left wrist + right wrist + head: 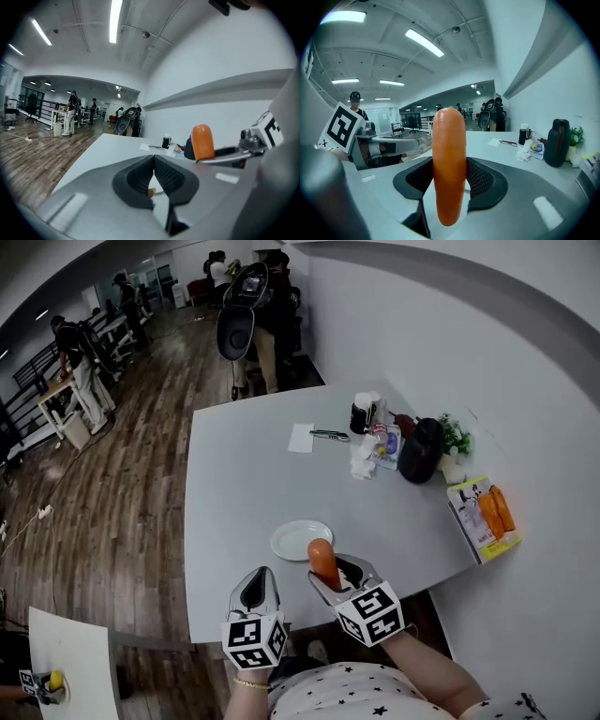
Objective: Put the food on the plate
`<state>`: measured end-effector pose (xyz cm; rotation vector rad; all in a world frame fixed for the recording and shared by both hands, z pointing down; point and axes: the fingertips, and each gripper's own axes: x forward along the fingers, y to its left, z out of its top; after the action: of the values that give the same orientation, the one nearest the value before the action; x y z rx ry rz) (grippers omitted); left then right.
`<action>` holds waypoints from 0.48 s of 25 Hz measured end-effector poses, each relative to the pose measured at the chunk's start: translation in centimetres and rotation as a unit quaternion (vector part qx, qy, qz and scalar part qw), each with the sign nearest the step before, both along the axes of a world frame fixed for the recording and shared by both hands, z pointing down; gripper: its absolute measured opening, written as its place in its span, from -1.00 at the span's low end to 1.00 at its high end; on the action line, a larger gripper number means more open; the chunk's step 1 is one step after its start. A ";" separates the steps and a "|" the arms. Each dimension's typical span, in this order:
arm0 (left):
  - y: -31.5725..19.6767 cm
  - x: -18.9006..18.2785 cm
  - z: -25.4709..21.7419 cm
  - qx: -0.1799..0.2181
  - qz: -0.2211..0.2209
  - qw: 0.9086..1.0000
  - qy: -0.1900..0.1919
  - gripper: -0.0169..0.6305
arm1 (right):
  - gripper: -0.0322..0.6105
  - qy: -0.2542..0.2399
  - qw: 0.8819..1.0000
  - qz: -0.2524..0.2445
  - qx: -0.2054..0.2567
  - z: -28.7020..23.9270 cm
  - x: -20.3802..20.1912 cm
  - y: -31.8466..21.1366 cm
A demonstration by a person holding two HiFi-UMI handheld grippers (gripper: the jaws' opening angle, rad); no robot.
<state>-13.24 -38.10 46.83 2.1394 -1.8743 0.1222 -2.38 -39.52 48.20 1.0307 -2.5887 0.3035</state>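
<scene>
A small white plate (289,542) lies near the front edge of the white table (244,484). Just at the plate's near right rim, my right gripper (330,576) is shut on an orange sausage (323,562), which stands upright between its jaws. In the right gripper view the sausage (449,173) fills the gap between the black pads. My left gripper (260,592) hovers at the table's front edge, left of the right one, its jaws shut and empty (153,174). The left gripper view shows the sausage (203,142) sticking up at the right.
At the table's far right stand a black bottle (420,450), a dark cup (364,412), crumpled tissues (363,457), a small plant (456,437) and a yellow box (483,514). A paper note (301,438) and pen (329,435) lie behind. People stand on the wooden floor beyond.
</scene>
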 end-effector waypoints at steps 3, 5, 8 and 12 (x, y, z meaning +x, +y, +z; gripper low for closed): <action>-2.7 -0.8 0.7 -0.008 -0.002 1.000 0.001 -0.92 | -0.23 0.038 0.999 -0.031 -0.021 1.7 -0.9 -3.3; -4.1 -1.2 1.1 -0.014 -0.004 1.000 0.000 -0.92 | -0.23 0.080 0.994 -0.065 -0.031 3.1 -1.6 -5.3; -5.7 -1.7 1.9 -0.023 -0.009 1.000 0.002 -0.92 | -0.23 0.176 0.974 -0.141 -0.037 6.0 -2.9 -8.0; -6.9 -2.4 2.8 -0.036 -0.022 0.999 0.007 -0.92 | -0.23 0.311 0.917 -0.248 -0.040 10.4 -4.5 -10.4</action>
<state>-15.61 -45.03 49.65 2.0445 -1.8788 0.1616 -6.87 -49.89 58.58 0.3253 -2.1189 -0.0486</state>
